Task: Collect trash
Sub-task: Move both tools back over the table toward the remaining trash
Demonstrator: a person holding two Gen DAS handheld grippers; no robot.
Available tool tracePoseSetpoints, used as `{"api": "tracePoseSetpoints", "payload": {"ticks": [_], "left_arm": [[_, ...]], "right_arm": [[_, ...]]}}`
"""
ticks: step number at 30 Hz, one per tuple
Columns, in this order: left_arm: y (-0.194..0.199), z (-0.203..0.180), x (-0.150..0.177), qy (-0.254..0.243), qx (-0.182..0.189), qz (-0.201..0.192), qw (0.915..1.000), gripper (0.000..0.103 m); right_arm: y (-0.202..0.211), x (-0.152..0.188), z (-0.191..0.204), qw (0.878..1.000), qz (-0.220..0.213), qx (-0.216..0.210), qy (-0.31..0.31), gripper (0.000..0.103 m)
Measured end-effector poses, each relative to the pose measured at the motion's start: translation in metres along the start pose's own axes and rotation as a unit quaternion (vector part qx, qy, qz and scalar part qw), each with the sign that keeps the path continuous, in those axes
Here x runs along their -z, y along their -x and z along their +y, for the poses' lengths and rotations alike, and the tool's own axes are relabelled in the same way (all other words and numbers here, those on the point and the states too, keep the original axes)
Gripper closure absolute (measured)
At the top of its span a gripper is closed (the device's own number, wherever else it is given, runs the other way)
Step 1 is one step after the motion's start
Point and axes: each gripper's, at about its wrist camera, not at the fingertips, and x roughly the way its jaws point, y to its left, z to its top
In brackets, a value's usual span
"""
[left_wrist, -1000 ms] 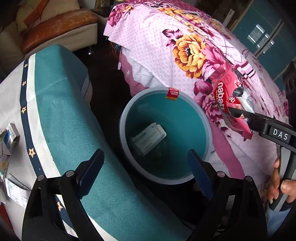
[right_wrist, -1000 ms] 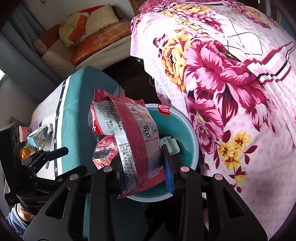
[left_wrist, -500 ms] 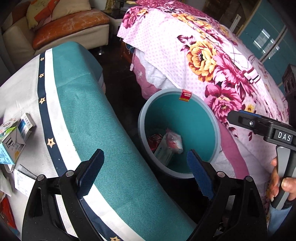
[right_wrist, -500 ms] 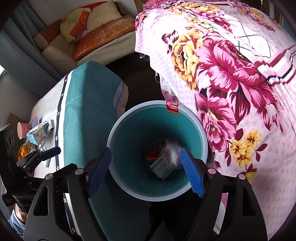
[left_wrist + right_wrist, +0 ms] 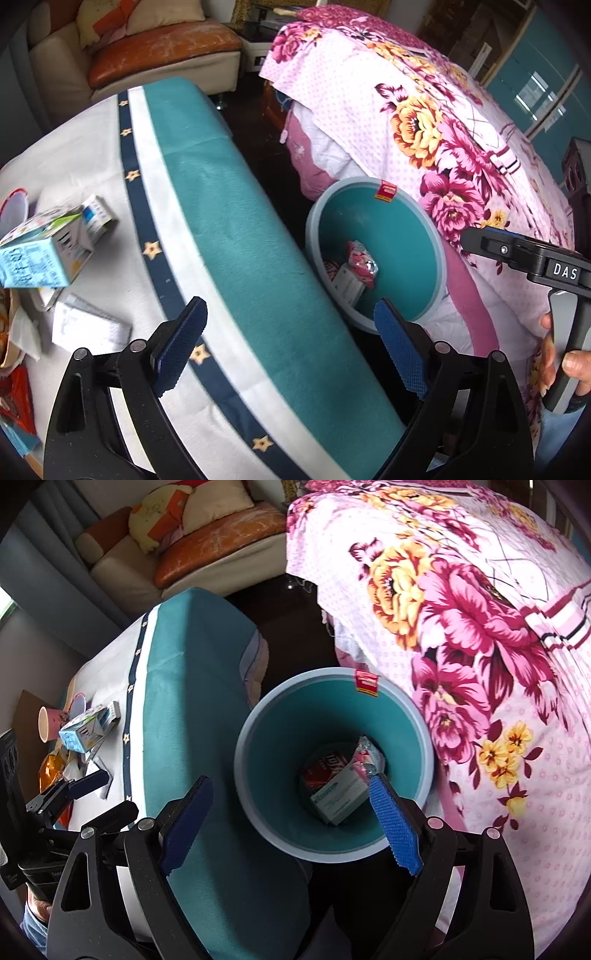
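A teal bin [image 5: 400, 716] [image 5: 432, 236] stands on the floor between table and bed. Inside lie a crumpled red wrapper [image 5: 364, 758] [image 5: 362, 260], a white box [image 5: 338, 799] and a red pack [image 5: 323, 770]. My right gripper [image 5: 291, 818] hangs open above the bin, nothing between its fingers. My left gripper [image 5: 290, 345] is open and empty over the table's teal cloth edge [image 5: 258, 266]. On the table lie a blue carton [image 5: 40, 251] [image 5: 83, 733], a white packet [image 5: 86, 325] and other scraps. A pink cup [image 5: 46, 723] lies there too.
A bed with a pink flowered cover [image 5: 424, 122] [image 5: 461, 602] stands right of the bin. A sofa with orange cushions [image 5: 159, 48] [image 5: 221, 539] is at the back. A person's hand [image 5: 570, 363] holds the right gripper's handle. Dark floor [image 5: 258, 147] runs between table and bed.
One second ago my right gripper held the red wrapper above the bin; it opened and the wrapper now lies inside. My left gripper has swung left toward the table's trash.
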Motion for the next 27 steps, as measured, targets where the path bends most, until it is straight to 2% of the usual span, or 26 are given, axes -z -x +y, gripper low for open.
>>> {"api": "tracePoseSetpoints", "payload": {"ticks": [11,17,23,27], "left_arm": [[0.052,0.067,0.035,0.046,-0.031,-0.028,0.9981,0.011],[0.089,0.111,0.055,0.055,-0.066,-0.048,0.9951,0.011],[0.128,0.169,0.076,0.067,-0.110,-0.073,0.9890,0.011],[0.140,0.208,0.090,0.079,-0.135,-0.072,0.9851,0.011]], "right_arm": [[-0.001,0.011,0.080,0.998,0.012,-0.012,0.068,0.021],[-0.004,0.016,0.136,0.993,0.019,-0.014,0.120,0.021],[-0.011,0.017,0.197,0.980,0.033,-0.009,0.194,0.021],[-0.023,0.019,0.244,0.964,0.038,0.004,0.263,0.021]]}}
